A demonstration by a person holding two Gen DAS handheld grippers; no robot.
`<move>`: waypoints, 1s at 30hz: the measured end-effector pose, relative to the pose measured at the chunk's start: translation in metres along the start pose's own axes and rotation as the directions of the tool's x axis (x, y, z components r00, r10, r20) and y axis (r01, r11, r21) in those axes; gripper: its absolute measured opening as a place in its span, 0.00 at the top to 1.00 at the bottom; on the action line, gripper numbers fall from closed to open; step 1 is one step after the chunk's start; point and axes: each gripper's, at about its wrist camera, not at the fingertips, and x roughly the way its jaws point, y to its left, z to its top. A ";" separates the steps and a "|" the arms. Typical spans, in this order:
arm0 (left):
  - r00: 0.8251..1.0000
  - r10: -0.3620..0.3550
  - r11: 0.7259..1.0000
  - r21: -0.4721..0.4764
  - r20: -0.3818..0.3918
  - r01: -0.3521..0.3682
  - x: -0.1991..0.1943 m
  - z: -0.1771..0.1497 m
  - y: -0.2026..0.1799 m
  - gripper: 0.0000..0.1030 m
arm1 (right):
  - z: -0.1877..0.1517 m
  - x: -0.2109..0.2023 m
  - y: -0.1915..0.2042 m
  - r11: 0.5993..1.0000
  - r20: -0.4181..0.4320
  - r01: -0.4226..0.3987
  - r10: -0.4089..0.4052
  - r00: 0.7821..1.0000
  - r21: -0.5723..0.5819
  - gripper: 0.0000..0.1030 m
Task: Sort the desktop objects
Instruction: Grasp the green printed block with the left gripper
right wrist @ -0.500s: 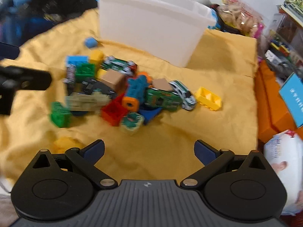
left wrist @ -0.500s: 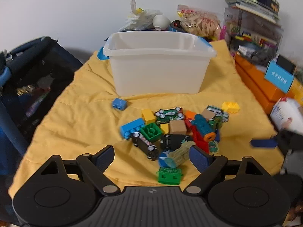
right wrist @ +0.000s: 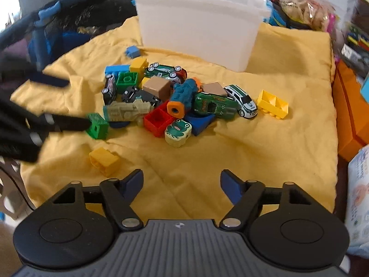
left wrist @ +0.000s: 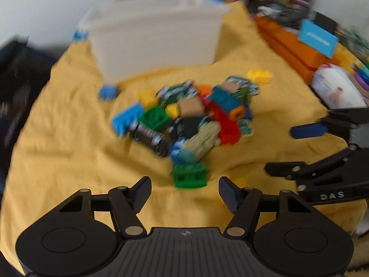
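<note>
A pile of toy bricks and toy cars (right wrist: 170, 97) lies on the yellow cloth (right wrist: 288, 138) in front of a white plastic bin (right wrist: 198, 23). My left gripper (left wrist: 184, 191) is open, with a green brick (left wrist: 190, 175) just ahead between its fingers, not gripped. From the right wrist view the left gripper (right wrist: 64, 102) reaches in from the left, one finger tip beside that green brick (right wrist: 98, 125). My right gripper (right wrist: 181, 182) is open and holds nothing, hovering over bare cloth short of the pile. It shows at the right of the blurred left wrist view (left wrist: 293, 150). A loose yellow brick (right wrist: 103, 161) lies near its left finger.
Orange boxes (left wrist: 295, 46) with a blue card (left wrist: 318, 38) line the right edge. A white wipes pack (left wrist: 336, 87) lies there too. A dark bag (right wrist: 69, 18) stands at the left, and snack bags (right wrist: 306, 7) behind the bin. A single yellow brick (right wrist: 273, 103) lies right of the pile.
My left gripper has moved forward and down toward the pile, and the green brick now sits closer between its fingers. The right gripper has come further into the left wrist view.
</note>
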 end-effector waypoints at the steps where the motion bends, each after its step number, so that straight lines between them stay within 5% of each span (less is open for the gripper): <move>1: 1.000 0.008 1.000 -0.021 0.004 -0.008 0.000 -0.002 0.003 0.33 | 0.000 0.000 -0.002 1.000 0.006 -0.013 0.013 1.000 0.006 0.28; 6: 0.995 0.095 0.995 -0.017 0.031 -0.095 -0.002 -0.003 0.001 0.31 | 0.004 0.006 0.000 1.000 0.015 0.008 -0.007 1.000 -0.012 0.27; 12: 0.992 0.090 0.995 0.028 0.088 -0.092 -0.011 -0.004 -0.006 0.19 | 0.007 0.009 0.009 1.000 0.025 0.025 -0.025 0.999 -0.015 0.09; 16: 0.995 0.077 0.997 0.023 0.059 -0.079 -0.007 -0.001 -0.002 0.20 | 0.003 0.000 0.022 0.990 0.096 0.019 -0.006 0.995 -0.137 0.04; 19: 1.000 0.011 1.000 -0.025 0.029 -0.010 -0.003 -0.003 0.006 0.30 | 0.001 0.002 0.023 0.989 0.059 -0.015 0.023 0.998 -0.146 0.10; 24: 0.999 -0.030 1.000 0.008 0.023 0.030 0.006 0.006 0.003 0.46 | 0.006 0.004 0.019 0.990 -0.010 -0.107 0.106 0.994 -0.089 0.39; 30: 0.995 -0.089 0.996 0.008 -0.034 0.090 0.025 0.009 0.003 0.62 | 0.008 0.002 0.038 0.958 -0.017 -0.221 0.222 0.975 -0.181 0.48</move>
